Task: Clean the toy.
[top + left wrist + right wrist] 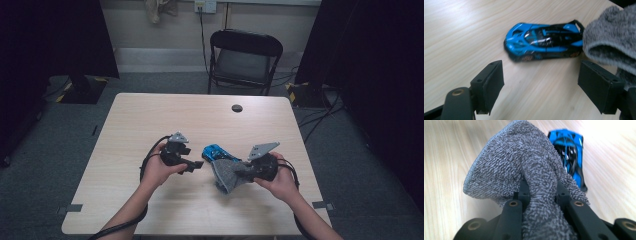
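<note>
Grey cloth held beside blue toy car at mid-table.

The right gripper (540, 192) is clenched on a bunched grey cloth (524, 167), which hangs from its jaws just beside the rear of the blue toy car (544, 41). The car rests on the wooden table (150, 115). The left gripper (540, 82) is released, jaws wide apart and empty, facing the car.

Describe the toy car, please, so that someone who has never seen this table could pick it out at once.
On the pale wooden table, look near the front edge, between the person's two hands. The toy car lies there on the bare wood, just beyond the grey cloth pinched in the right claw. It is the one bright thing: a glossy blue sports car with black trim.
</note>
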Motion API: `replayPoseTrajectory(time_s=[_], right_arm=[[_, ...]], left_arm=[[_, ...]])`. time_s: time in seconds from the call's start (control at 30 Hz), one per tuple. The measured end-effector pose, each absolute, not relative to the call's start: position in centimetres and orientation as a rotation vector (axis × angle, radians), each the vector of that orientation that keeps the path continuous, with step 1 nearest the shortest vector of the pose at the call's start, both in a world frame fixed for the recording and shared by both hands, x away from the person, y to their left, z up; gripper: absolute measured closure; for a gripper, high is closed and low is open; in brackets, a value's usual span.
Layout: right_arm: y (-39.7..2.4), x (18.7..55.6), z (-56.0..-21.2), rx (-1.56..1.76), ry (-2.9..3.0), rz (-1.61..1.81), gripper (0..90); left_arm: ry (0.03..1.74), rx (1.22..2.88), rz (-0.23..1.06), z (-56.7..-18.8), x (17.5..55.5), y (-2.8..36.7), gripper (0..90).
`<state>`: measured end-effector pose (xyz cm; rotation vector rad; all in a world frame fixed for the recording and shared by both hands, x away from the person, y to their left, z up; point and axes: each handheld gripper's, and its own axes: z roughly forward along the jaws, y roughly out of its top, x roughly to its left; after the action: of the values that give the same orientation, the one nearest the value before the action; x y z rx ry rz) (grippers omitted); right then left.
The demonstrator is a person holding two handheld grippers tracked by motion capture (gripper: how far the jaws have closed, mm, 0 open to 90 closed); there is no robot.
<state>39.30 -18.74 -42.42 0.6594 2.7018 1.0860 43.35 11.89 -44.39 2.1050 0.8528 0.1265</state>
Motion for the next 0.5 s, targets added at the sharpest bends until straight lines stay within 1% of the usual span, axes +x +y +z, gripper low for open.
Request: replayPoseTrajectory(time_s=[0.27,0.5], right_arm=[[-21.7,38.2,-43.5,0.705,2.700,1.116,73.6],[-23.4,37.5,-44.7,0.737,2.706,1.110,73.4]], left_arm=[[0.825,2.138,0.114,-45.1,44.7,8.0,20.6],[0.800,2.152,0.096,-45.7,45.5,5.7,20.6]])
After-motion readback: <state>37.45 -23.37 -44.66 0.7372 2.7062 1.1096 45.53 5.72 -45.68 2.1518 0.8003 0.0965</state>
